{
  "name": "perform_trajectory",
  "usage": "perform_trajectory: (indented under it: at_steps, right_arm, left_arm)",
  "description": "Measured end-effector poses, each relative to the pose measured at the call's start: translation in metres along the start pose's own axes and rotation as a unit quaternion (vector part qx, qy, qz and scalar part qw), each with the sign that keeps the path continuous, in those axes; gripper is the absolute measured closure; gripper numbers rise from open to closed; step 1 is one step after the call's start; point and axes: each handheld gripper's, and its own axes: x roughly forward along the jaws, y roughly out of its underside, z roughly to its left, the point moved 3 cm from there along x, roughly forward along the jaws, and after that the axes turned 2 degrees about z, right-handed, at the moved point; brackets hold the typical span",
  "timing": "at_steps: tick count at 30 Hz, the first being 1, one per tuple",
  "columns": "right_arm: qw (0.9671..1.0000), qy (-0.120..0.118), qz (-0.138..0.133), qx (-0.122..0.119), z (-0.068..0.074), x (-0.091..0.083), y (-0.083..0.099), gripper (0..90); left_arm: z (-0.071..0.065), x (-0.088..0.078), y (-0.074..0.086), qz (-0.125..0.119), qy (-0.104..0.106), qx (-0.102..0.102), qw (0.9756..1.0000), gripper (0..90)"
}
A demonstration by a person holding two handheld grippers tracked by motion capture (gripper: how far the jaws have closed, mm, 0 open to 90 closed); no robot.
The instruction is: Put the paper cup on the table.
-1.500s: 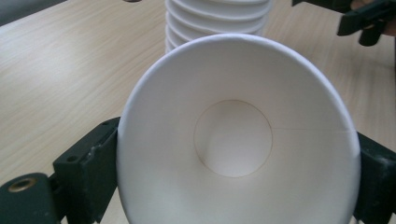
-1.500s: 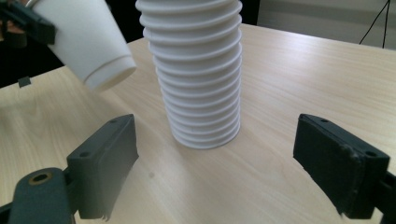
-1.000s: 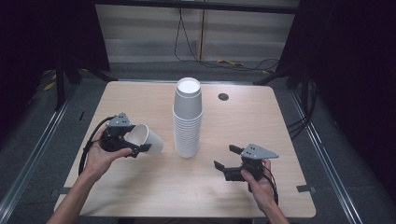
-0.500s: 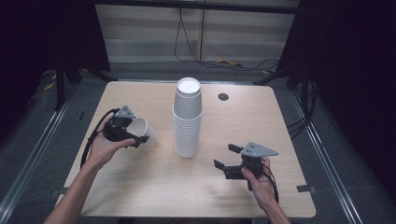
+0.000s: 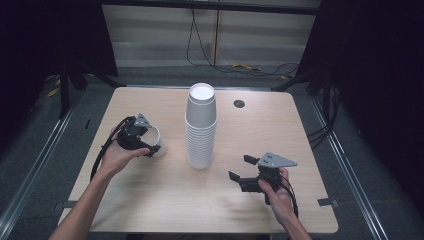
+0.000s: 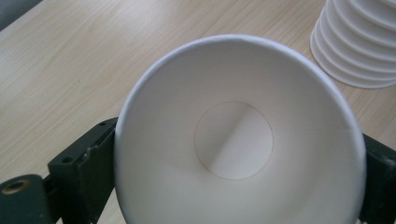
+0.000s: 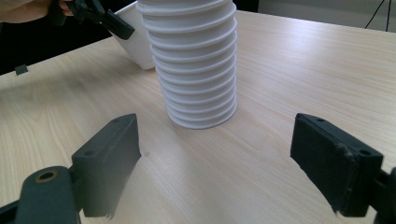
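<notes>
Left gripper [image 5: 150, 145] holds a white paper cup [image 6: 238, 140] over the table's [image 5: 150, 200] left side.
The jaws clamp its sides, mouth toward the camera; right gripper [image 5: 240, 172] rests wide open near the cup stack [image 5: 201, 125].

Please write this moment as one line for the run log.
left gripper: shut on paper cup, mouth up | right gripper: open, empty | cup stack: upright, mid-table

A round dark grommet [image 5: 239, 104] sits in the table [image 5: 150, 200], cables [image 5: 260, 67] trailing on the floor beyond.
</notes>
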Motion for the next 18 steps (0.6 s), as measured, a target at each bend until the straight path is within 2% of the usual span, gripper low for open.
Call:
perform_trajectory:
  at_steps: [4, 6, 11, 12, 18]
  right_arm:
    - [1.0000, 0.000, 0.004, -0.001, 0.001, 0.001, 0.001, 15.6]
    - [1.0000, 0.000, 0.004, -0.003, 0.001, 0.002, 0.001, 15.6]
    - [1.0000, 0.000, 0.003, -0.002, 0.001, 0.001, 0.002, 15.6]
    - [1.0000, 0.000, 0.003, -0.001, 0.001, 0.001, 0.002, 15.6]
    - [1.0000, -0.001, 0.002, 0.002, 0.000, 0.001, 0.002, 15.7]
  left_arm:
    - [-0.001, 0.004, 0.000, -0.012, -0.002, 0.005, 0.9999, 5.8]
    - [-0.002, 0.007, 0.000, -0.024, -0.004, -0.005, 0.9997, 5.6]
    - [-0.002, 0.010, 0.003, -0.046, 0.004, -0.010, 0.9989, 5.4]
    - [-0.002, 0.011, 0.003, -0.054, 0.007, -0.019, 0.9984, 5.3]
    - [0.003, 0.017, 0.003, -0.062, 0.024, -0.036, 0.9972, 4.7]
